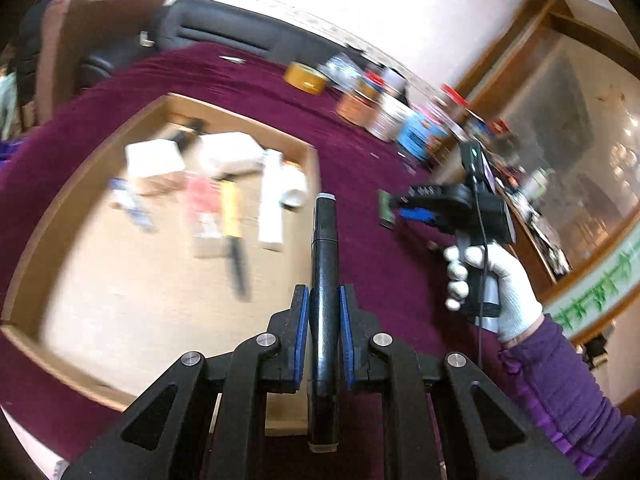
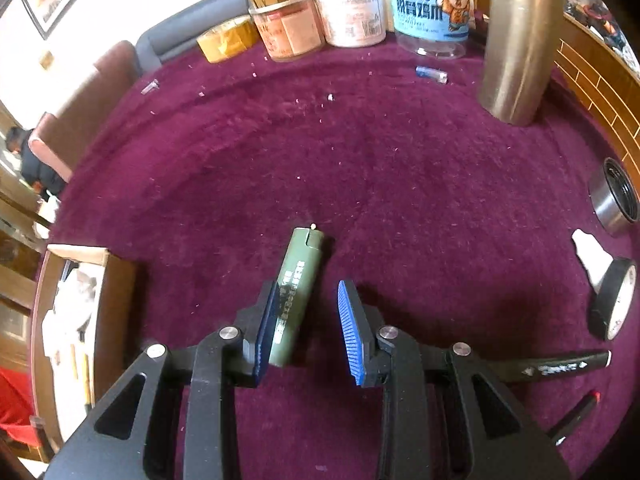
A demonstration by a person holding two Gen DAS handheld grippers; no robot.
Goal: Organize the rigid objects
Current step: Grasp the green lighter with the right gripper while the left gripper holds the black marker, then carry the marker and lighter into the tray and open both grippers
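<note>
Spread jaws of the right gripper [image 2: 308,328] straddle an olive-green cylindrical lighter [image 2: 296,294] lying on the maroon cloth [image 2: 400,184], its long axis running forward between them against the left pad, while the left gripper [image 1: 325,318] pinches a black marker-like stick [image 1: 325,280] beside the cardboard box [image 1: 24,260].
</note>
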